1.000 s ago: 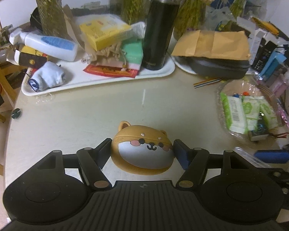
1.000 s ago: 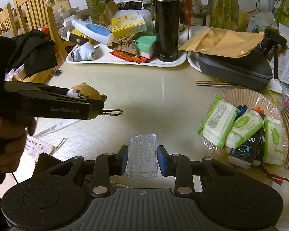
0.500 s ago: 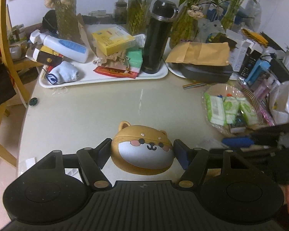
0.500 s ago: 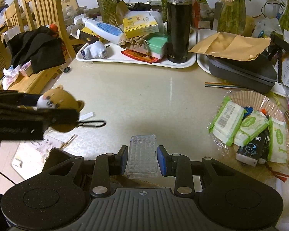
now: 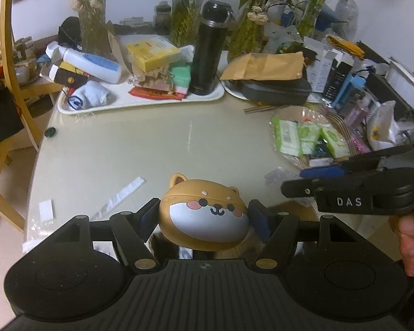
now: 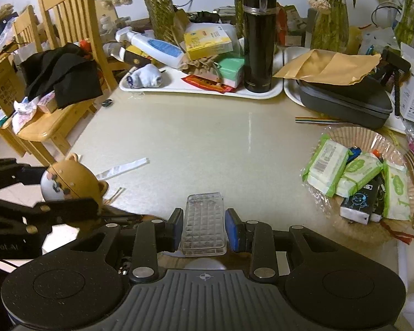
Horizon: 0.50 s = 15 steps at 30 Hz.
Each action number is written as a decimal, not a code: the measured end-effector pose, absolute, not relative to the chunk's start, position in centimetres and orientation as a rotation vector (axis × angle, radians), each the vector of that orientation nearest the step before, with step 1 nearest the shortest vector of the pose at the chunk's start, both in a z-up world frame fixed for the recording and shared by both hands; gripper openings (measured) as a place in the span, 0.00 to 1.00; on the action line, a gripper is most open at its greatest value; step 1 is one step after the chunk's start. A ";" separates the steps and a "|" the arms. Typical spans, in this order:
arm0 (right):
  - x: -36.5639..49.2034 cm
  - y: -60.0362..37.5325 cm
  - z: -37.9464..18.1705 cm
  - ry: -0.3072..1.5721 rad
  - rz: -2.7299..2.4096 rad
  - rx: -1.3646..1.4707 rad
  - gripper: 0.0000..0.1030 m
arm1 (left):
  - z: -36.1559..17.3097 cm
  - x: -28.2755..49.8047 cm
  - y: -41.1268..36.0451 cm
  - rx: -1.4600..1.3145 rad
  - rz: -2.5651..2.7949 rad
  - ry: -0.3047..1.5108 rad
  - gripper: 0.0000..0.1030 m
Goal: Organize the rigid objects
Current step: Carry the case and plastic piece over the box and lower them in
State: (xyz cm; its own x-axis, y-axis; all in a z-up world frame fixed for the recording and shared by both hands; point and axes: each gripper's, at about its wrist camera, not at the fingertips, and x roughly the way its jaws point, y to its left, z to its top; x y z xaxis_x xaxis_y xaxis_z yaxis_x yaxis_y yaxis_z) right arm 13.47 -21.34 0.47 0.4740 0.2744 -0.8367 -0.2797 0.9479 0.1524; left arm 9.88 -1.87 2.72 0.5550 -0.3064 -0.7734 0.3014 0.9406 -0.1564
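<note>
Both tools withdrawn (loads still gripped).

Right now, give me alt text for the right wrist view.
The right gripper clamps a clear ribbed plastic case above a beige table. At left, the left gripper holds a dog-faced case; a cluttered white tray sits behind.

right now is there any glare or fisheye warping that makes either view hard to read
Left wrist view: dark vignette corners, strong barrel bend at the table edge, and a thin white glare streak on the tabletop; the dog-face case in the left tongs is sharp. Right wrist view: same streak, background slightly soft, clear textured case in the right tongs readable.
</note>
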 end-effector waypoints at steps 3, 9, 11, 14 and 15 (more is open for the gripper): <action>12.8 -21.2 0.6 1.026 0.350 0.006 0.35 | 2.5 9.0 -1.8 -0.017 -0.380 0.928 0.66; 11.6 -21.4 0.9 1.023 0.370 0.035 0.35 | 1.8 7.6 -1.9 -0.015 -0.417 0.961 0.66; 11.4 -21.6 1.0 1.026 0.372 0.044 0.35 | 1.5 7.2 -1.8 -0.014 -0.425 0.981 0.66; 11.4 -21.6 0.9 1.029 0.371 0.038 0.35 | 0.9 6.8 -1.6 -0.005 -0.431 1.015 0.66; 11.4 -21.6 0.9 1.029 0.372 0.036 0.35 | 0.6 6.8 -1.6 0.001 -0.438 1.034 0.66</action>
State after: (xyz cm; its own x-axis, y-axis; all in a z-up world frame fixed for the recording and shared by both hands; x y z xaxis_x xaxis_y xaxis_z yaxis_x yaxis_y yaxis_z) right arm 11.35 -21.55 0.89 0.4589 0.3187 -0.8293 -0.2850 0.9369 0.2023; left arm 6.78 -1.61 0.59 0.4328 -0.3512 -0.8302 0.3518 0.9138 -0.2032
